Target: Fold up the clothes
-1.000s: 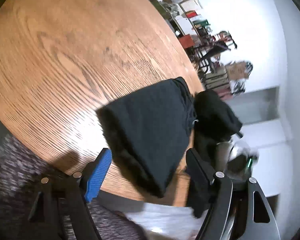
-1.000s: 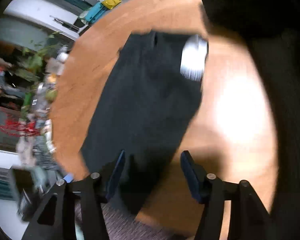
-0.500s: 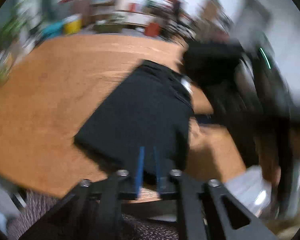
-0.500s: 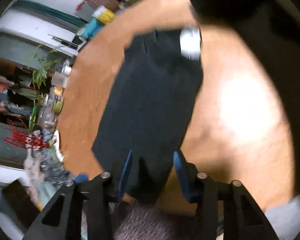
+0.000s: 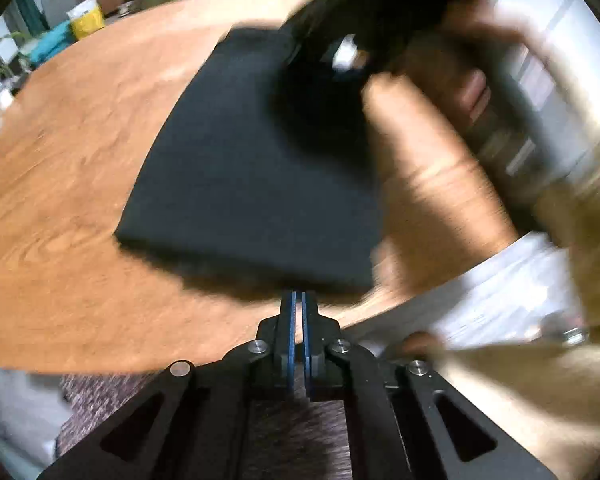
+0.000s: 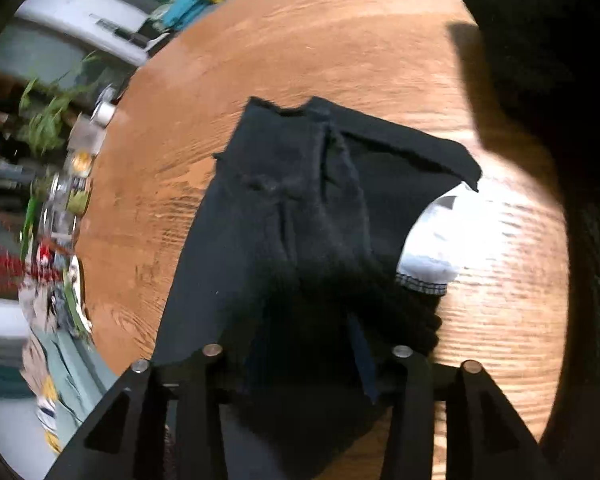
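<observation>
Jaws of the left gripper are pressed together with nothing between them, just short of the near edge of a folded black fabric garment lying flat on the round wooden table. The right gripper has just been opening; its jaws stand apart with the black cloth bunched between them, whether pinched is unclear. A white inner label shows at the garment's edge. The person's blurred right hand reaches over the garment.
</observation>
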`<state>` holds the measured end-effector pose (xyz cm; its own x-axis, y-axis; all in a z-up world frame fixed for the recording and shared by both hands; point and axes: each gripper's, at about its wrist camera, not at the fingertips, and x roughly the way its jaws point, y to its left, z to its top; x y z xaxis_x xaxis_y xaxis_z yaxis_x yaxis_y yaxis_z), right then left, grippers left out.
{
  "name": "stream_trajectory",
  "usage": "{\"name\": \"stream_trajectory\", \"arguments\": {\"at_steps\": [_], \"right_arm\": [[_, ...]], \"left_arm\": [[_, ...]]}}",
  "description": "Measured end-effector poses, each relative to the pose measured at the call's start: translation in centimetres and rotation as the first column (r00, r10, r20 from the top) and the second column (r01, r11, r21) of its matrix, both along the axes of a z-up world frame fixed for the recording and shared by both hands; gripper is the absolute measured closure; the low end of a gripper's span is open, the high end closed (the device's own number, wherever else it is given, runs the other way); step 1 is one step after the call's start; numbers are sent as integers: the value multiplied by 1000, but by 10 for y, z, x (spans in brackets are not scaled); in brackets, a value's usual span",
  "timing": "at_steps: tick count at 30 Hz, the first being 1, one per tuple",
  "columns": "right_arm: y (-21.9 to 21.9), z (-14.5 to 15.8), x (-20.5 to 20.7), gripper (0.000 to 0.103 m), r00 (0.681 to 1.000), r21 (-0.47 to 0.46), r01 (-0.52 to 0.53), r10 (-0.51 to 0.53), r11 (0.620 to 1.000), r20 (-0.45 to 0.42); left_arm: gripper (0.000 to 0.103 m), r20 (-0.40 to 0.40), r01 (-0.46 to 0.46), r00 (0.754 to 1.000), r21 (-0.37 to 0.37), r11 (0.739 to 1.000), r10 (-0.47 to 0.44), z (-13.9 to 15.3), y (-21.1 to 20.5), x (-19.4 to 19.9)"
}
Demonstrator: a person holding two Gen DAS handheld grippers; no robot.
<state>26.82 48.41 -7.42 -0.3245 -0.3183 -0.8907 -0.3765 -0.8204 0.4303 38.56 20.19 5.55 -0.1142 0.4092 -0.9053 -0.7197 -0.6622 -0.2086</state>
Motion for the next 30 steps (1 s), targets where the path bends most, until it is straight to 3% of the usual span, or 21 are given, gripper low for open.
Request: {"name": "stream_trajectory", "arguments": {"at_steps": [1, 2, 4, 7, 11, 16, 17, 19, 21, 22, 24, 25, 26, 27, 28, 30], "right_arm": [[-3, 1, 3, 44, 1000, 18, -15, 15, 1000, -12], [-12, 1, -2, 39, 999, 39, -29, 29, 999, -22], [-22, 1, -5, 37, 999, 69, -45, 47, 997, -23], [-15, 1, -6, 36, 1000, 29, -30, 30, 999, -8], [9, 0, 0, 44, 1000, -83, 6, -6, 997, 4], [15, -4, 4, 50, 1000, -138, 12, -14, 990, -13], [15, -5, 4, 50, 1000, -143, 13, -16, 990, -19], [14, -6, 5, 50, 999, -149, 17, -22, 989, -29], [15, -6, 10, 51, 998, -164, 45, -51, 986, -34], [16, -5, 15, 53, 996, -169, 72, -78, 983, -31], [13, 0, 38, 52, 991, -177, 128, -134, 976, -20], [6, 6, 55, 51, 987, -189, 145, -155, 971, -38], [-1, 11, 71, 50, 983, -188, 158, -173, 969, -62], [-8, 16, 87, 49, 978, -183, 171, -189, 968, -86], [-15, 20, 100, 40, 975, -174, 185, -203, 967, -91], [-34, 18, 123, 39, 975, -224, 190, -210, 956, -68]], "left_arm": [[100, 1, 18, 1000, 47, 999, -18, 8, 6, 0], [100, -20, 43, 999, 48, 998, -42, 10, 18, 2], [100, -38, 101, 994, -13, 995, -102, -6, 45, 5], [101, -37, 120, 991, -137, 983, -126, -45, 62, 11], [101, -46, 111, 992, -163, 980, -120, -45, 33, 20], [101, -10, 59, 998, -248, 967, -63, -50, -14, 22], [101, -1, 41, 999, -229, 973, -42, -47, -24, 20], [101, 22, -9, 1000, -121, 993, 11, -31, -42, 15], [99, 63, -87, 994, 29, 996, 85, -15, -62, 7], [95, 96, -139, 987, 108, 984, 129, -9, -73, 3], [70, 205, -269, 953, 237, 934, 222, -7, -98, -7], [42, 267, -347, 924, 280, 895, 274, -9, -108, -12], [28, 328, -432, 885, 307, 848, 332, -15, -116, -18], [28, 378, -495, 849, 325, 805, 369, -19, -123, -24], [28, 418, -539, 821, 339, 771, 389, -23, -127, -31], [28, 491, -623, 756, 339, 705, 432, -33, -136, -40]]}}
